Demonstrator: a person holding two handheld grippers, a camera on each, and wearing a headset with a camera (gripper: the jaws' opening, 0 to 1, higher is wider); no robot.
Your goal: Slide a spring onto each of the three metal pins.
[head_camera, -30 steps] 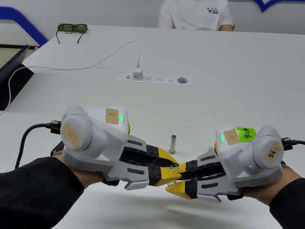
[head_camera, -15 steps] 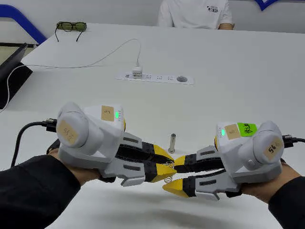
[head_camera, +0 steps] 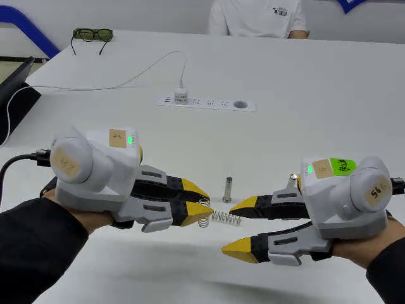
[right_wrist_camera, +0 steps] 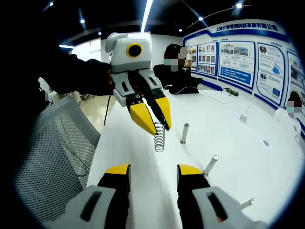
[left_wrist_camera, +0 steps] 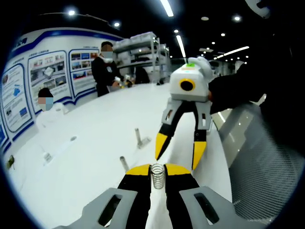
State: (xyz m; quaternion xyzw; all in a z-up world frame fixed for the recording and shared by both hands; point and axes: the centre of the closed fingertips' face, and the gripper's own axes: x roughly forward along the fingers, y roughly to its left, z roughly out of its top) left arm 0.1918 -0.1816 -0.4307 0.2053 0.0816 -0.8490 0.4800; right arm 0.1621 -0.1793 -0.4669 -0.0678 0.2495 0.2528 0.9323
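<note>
Right claw (head_camera: 228, 228) let go and spread apart, backing off right. Left claw (head_camera: 202, 211) stayed pinching the spring (head_camera: 224, 218) at centre.

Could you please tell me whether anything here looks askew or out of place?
Nothing looks spilled or damaged. One oddity: the spring juts sideways from the left gripper, whose jaws pinch only one end; the right gripper hangs open near it.
</note>
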